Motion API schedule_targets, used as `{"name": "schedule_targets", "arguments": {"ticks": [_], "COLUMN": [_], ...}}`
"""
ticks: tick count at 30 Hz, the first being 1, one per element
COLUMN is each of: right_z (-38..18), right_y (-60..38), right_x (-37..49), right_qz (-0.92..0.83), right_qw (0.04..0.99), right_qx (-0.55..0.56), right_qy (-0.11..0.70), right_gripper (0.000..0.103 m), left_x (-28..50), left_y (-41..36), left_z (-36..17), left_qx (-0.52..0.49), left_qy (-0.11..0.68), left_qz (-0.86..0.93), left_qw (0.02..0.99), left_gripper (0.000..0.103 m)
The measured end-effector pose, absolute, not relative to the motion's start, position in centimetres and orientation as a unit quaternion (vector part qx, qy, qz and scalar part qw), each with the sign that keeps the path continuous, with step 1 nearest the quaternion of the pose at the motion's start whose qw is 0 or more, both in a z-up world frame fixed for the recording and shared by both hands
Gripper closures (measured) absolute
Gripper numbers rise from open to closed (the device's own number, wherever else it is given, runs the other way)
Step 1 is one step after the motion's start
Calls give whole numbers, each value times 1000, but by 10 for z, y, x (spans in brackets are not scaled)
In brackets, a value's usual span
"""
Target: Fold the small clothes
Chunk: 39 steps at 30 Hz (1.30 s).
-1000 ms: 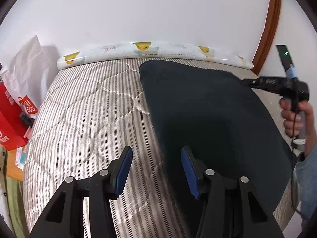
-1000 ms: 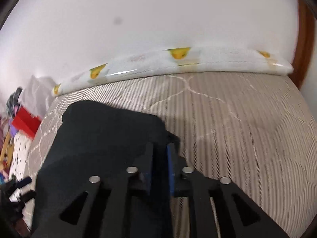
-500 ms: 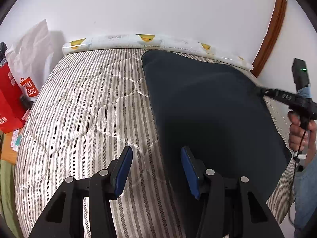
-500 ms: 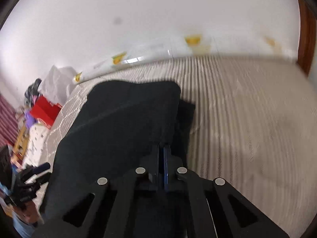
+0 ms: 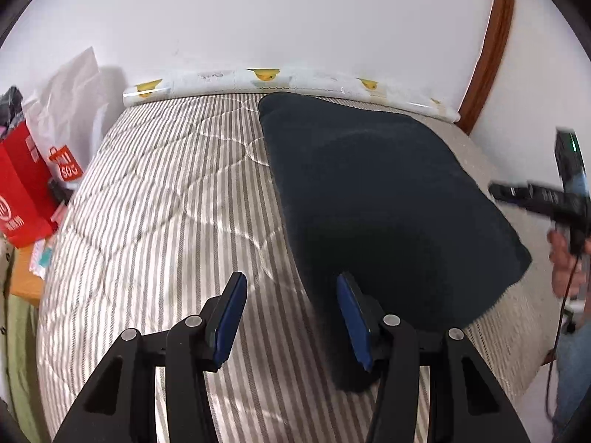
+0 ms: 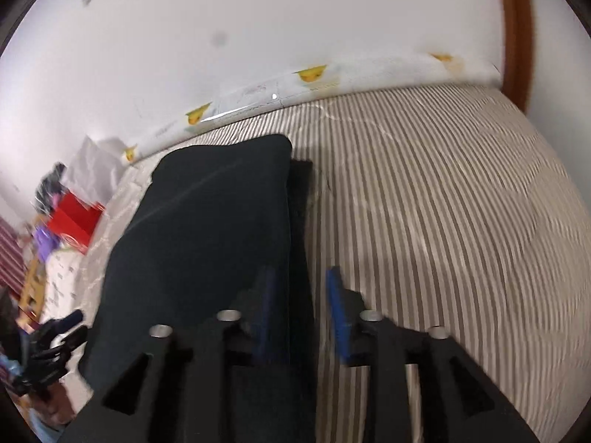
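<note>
Off the left edge of the bed (image 5: 155, 229), red paper bags (image 5: 18, 192) and a white shopping bag (image 5: 70, 118) stand on the floor; what they hold cannot be made out.

The left tool (image 5: 288, 317) hovers over the near part of the striped mattress with its jaws partly open. Bare mattress shows between its blue pads (image 5: 232, 313); the right-hand pad sits at the near left edge of the garment, and whether it touches the cloth cannot be told. Nothing is gripped.

The dark folded garment (image 5: 376, 203) lies flat on the right half of the bed. Its long axis runs from the near edge toward the far edge, where a white roll with yellow prints (image 5: 266, 77) lies along the wall. The far end of the garment is rounded and reaches almost to that roll. In the right wrist view a lower layer of cloth sticks out a little past the top layer along the right side.

The right tool (image 6: 299, 313) is at the near right edge of the garment (image 6: 207, 221), its jaws opening. The left pad is over the dark cloth, the right pad over striped mattress, and the garment's edge lies between them without being pinched.
</note>
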State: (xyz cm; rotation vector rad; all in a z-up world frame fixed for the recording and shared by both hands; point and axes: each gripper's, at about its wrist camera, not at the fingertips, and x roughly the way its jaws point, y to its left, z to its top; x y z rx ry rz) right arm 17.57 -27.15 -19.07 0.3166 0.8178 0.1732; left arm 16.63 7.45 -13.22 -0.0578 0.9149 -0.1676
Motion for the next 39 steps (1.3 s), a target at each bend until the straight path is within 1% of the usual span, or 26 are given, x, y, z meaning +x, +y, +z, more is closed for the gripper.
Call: {"name": "schedule_targets", "arguments": {"ticks": [5,8,13,17,20,21,22,23,27,31,35,37,39], "right_z": [-213,-229,-209,-180,-172,-172,-172,-175,-183,-189,-187,-188,-193], "right_y": [-274,-269,-267,-243,-226,-221,-219,-213,-206,-208,-205,-200,-194], "right_x": [135,127,107,87,78,76,73,71,71,69,74,79,81], "right_qz": [114,100,66,45,56,60,62,65,63,57,52,40,28], "right_qw": [891,887,907,939,946,947,948,948,945,943,944,946,947], "right_qx": [196,184,163,90,62,55,49,41,31,44,51,38,19], "right_qy": [394,411,381,330,313,310,308,308,320,326,321,319,320], "right_gripper": [60,61,60,60,60,60,60,60,60,60,60,60,60], "left_x": [151,142,126,116,116,117,118,118,111,107,124,133,141], "left_y": [79,84,86,79,78,78,78,78,76,76,59,51,45], "left_z": [-136,-137,-133,-137,-143,-144,-143,-142,-137,-131,-121,-118,-123], "left_qx": [-29,-34,-31,-11,-21,-30,-36,-37,-24,-48,-41,-27,-14], "left_qy": [440,446,452,453,453,453,454,456,449,435,419,413,423], "left_qz": [-80,-68,-75,-71,-69,-73,-79,-81,-91,-122,-129,-123,-113], "left_qw": [894,892,888,889,889,888,887,886,889,891,898,902,899], "left_gripper": [54,54,54,54,56,59,64,65,65,65,65,65,65]}}
